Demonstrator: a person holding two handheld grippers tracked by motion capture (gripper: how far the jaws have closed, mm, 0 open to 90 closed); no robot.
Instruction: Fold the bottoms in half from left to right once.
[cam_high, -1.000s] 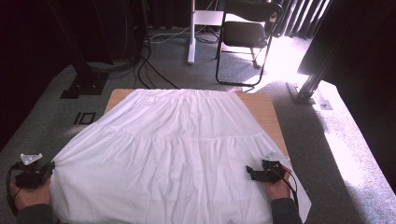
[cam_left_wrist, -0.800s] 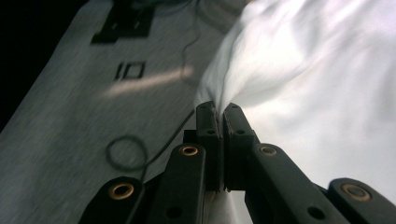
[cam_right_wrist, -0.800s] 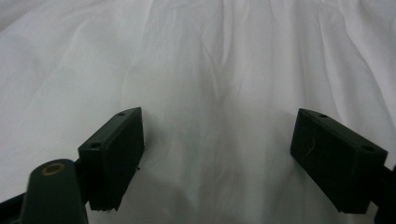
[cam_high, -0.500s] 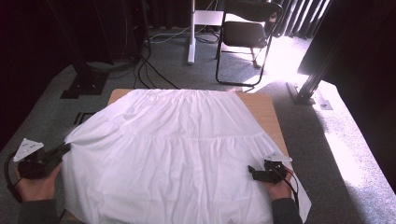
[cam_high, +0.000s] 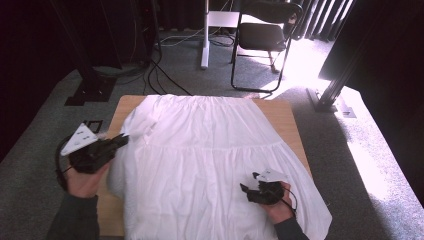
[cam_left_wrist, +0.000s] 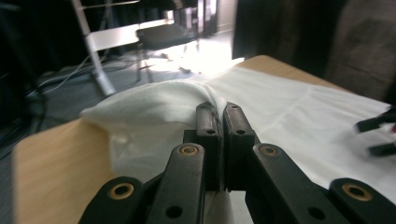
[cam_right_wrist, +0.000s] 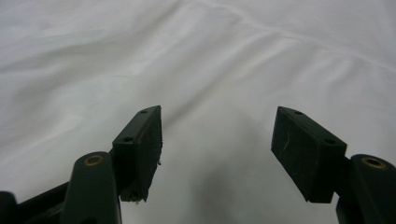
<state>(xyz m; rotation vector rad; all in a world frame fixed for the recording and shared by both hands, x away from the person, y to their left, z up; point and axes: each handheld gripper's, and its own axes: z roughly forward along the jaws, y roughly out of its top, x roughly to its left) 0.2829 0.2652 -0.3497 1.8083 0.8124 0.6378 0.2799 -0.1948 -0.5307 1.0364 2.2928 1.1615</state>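
Note:
A white pleated cloth (cam_high: 210, 150) is spread over the wooden table (cam_high: 287, 112). My left gripper (cam_high: 122, 140) is shut on the cloth's left edge and holds it lifted above the table, so the edge folds inward. In the left gripper view the pinched cloth (cam_left_wrist: 154, 102) bunches at the tips of the left gripper (cam_left_wrist: 223, 112). My right gripper (cam_high: 248, 186) hovers over the near right part of the cloth. In the right gripper view the right gripper (cam_right_wrist: 217, 140) stands open; its jaws have just been closing, with flat cloth (cam_right_wrist: 187, 56) below and nothing pinched.
A black folding chair (cam_high: 265, 40) and a white stand (cam_high: 205, 35) are beyond the table's far edge, with cables (cam_high: 160, 70) on the grey carpet. A black stand base (cam_high: 87, 90) sits at the far left, a dark post (cam_high: 330, 95) at the right.
My left gripper rose and swung away from the near left corner, drawing the cloth's edge up and inward. My right gripper moved left onto the cloth.

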